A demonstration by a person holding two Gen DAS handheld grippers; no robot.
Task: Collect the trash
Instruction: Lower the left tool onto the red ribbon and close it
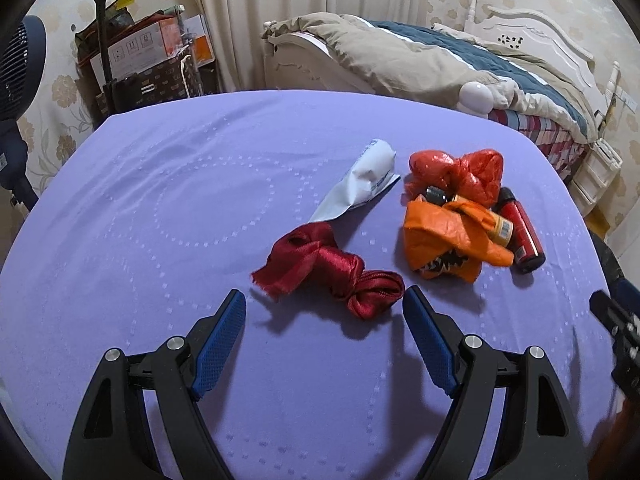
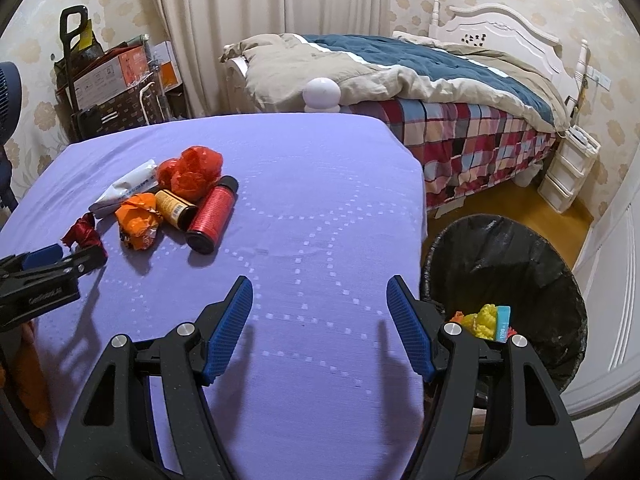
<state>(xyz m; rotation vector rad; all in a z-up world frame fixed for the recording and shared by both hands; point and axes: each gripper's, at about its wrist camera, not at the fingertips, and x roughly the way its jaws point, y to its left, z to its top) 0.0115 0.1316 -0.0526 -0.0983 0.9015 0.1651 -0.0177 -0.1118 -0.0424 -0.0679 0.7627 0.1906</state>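
Trash lies on the purple-covered table (image 1: 160, 208): a dark red ribbon (image 1: 332, 272), a white pouch (image 1: 364, 180), a red plastic bag (image 1: 460, 172), an orange wrapper (image 1: 444, 236), a yellow bottle (image 1: 500, 228) and a red can (image 1: 524, 232). My left gripper (image 1: 324, 300) is open and empty, its fingertips on either side of the ribbon's near end. My right gripper (image 2: 320, 288) is open and empty above bare cloth near the table's right edge. The pile shows to its left: the red can (image 2: 210, 216), the orange wrapper (image 2: 140, 220), the ribbon (image 2: 84, 234). The left gripper (image 2: 44, 264) appears there too.
A black-lined trash bin (image 2: 520, 264) stands on the floor right of the table, with yellow and blue trash (image 2: 490, 320) inside. A bed (image 2: 440, 88) lies behind, a white lamp (image 2: 322, 94) at the table's far edge, boxes and a cart (image 1: 132, 56) at back left.
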